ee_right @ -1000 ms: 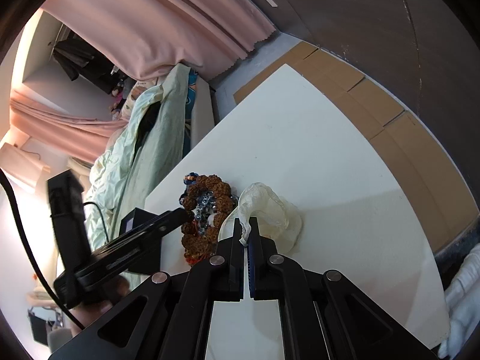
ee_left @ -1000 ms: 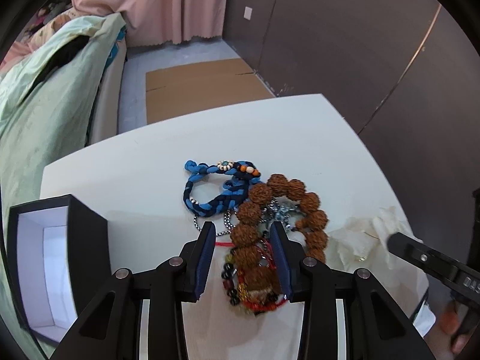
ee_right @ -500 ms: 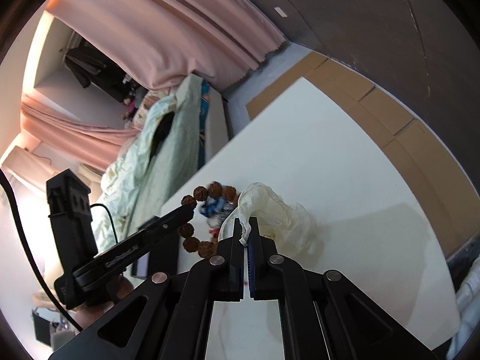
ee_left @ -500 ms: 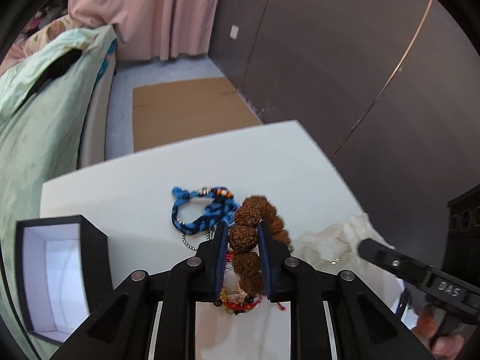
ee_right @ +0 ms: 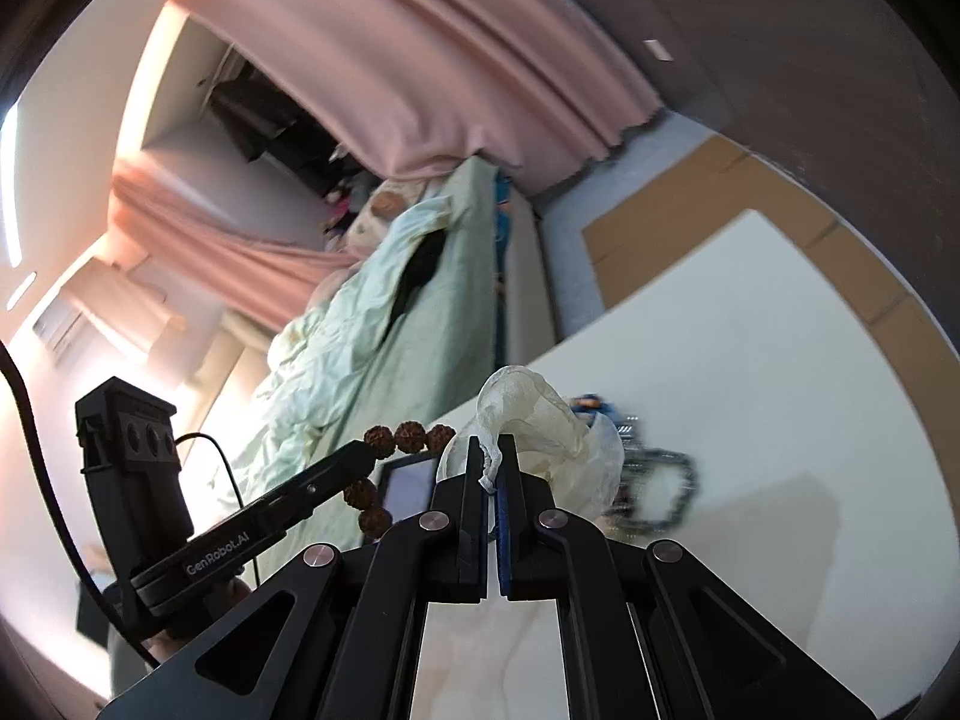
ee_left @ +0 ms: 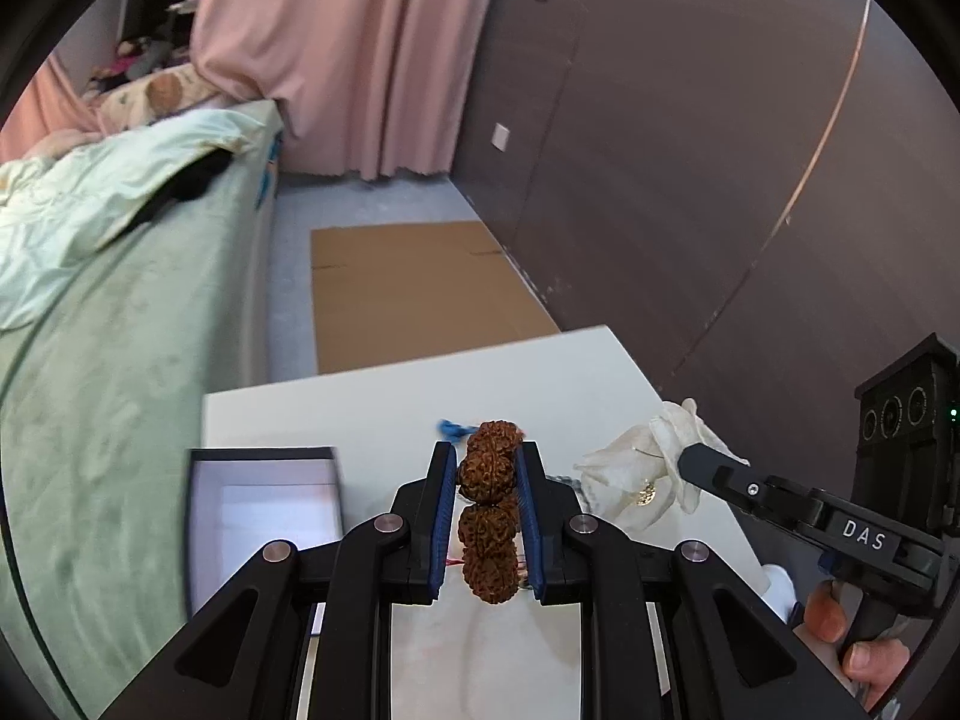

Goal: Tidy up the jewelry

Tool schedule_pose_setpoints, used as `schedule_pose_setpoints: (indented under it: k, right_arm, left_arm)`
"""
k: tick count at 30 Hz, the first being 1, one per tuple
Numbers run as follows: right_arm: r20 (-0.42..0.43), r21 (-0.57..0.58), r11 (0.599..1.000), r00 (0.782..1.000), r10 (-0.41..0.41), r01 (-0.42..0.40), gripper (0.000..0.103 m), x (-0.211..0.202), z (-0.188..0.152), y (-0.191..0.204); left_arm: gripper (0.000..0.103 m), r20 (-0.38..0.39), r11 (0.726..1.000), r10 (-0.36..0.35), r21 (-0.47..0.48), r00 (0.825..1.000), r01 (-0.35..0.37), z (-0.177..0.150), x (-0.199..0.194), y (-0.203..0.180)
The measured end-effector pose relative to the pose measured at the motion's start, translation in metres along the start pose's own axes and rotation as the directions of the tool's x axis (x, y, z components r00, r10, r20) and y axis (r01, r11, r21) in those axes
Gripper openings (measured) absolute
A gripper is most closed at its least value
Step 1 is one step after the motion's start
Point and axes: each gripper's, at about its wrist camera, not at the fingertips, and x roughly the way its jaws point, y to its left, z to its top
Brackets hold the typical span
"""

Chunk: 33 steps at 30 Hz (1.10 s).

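The left gripper (ee_left: 485,483) is clamped on the string of big, knobbly brown seed beads (ee_left: 487,525), blue pads pressing the beads from both sides. The strand runs straight down the gap between the fingers and hangs clear above the white table (ee_left: 372,414). Just to its left the open black box with a pale lining (ee_left: 264,498) stands on the table. The right gripper (ee_right: 493,461) is squeezed tight on a fold of the sheer cream fabric pouch (ee_right: 540,420), which bunches up beyond its fingertips, lifted. Beneath and beyond it, a blue braided cord bracelet (ee_right: 591,405) and a dark metal chain (ee_right: 666,480) lie blurred on the tabletop.
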Motion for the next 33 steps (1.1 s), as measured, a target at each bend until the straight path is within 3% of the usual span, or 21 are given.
schedule_pose_setpoints:
  k: [14,26,28,30,33]
  right_arm:
    - [-0.110,-0.086,0.989,0.988,0.107,-0.117,0.004,0.057,0.002,0.060]
    - [-0.265,-0.070,0.978,0.948,0.174,-0.199,0.004,0.118,-0.007,0.083]
    - [-0.346,-0.057,0.976,0.921,0.177,-0.209,0.018,0.138,-0.012,0.083]
    - [-0.371,-0.046,0.981,0.915,0.161,-0.191,0.068,0.147,-0.019,0.078]
    - [-0.364,-0.038,0.988,0.923,0.127,-0.151,0.073,0.146,-0.022,0.066]
  left_arm:
    - [0.021,0.101,0.996,0.074,-0.066,0.992,-0.068,0.006,-0.071,0.046]
    - [0.021,0.153,0.986,0.150,-0.100,0.977,-0.136,0.009,-0.104,0.075]
    - [0.021,0.152,0.984,0.158,-0.107,0.976,-0.143,0.008,-0.104,0.079]
    - [0.021,0.148,0.983,0.165,-0.111,0.975,-0.149,0.008,-0.103,0.082]
    - [0.021,0.136,0.983,0.163,-0.110,0.977,-0.148,0.006,-0.098,0.083]
